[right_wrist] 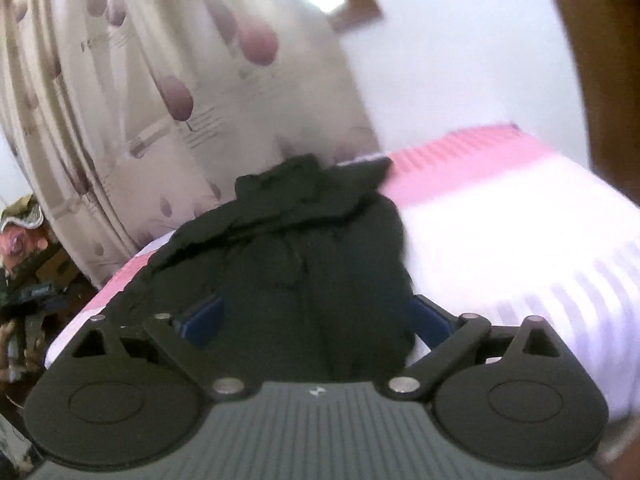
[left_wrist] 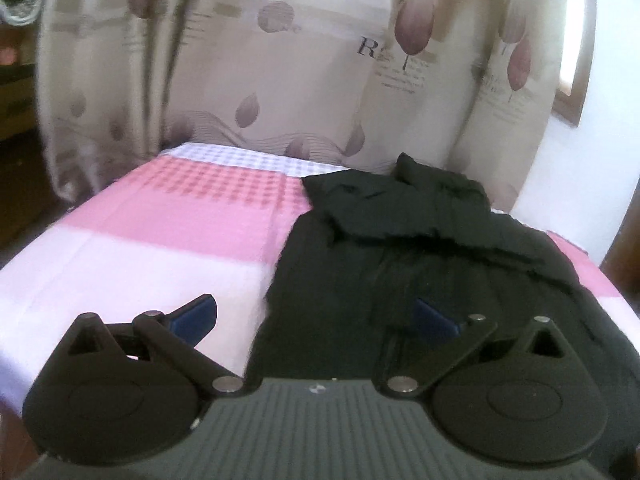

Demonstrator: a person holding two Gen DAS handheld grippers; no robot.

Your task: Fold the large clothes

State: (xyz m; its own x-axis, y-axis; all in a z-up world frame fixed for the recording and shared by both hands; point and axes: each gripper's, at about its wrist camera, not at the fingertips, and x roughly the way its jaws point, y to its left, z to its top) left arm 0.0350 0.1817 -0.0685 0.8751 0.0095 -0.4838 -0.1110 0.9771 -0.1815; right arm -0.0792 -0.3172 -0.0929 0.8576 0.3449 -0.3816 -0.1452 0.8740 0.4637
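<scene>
A large black garment (left_wrist: 404, 248) lies rumpled on a bed with a pink and white checked sheet (left_wrist: 160, 232), its far part bunched into folds. My left gripper (left_wrist: 316, 316) stands open over the garment's left edge, its blue pads (left_wrist: 196, 314) wide apart with nothing pressed between them. In the right wrist view the same black garment (right_wrist: 288, 256) fills the middle. My right gripper (right_wrist: 316, 316) is open above it, one blue pad (right_wrist: 202, 320) on each side, and the cloth lies below the fingers, not gripped.
A beige curtain with purple leaf prints (left_wrist: 280, 72) hangs behind the bed. A white wall (right_wrist: 460, 60) and a brown wooden frame (right_wrist: 600, 60) are at the right. Cluttered things (right_wrist: 28, 264) stand by the bed's left side.
</scene>
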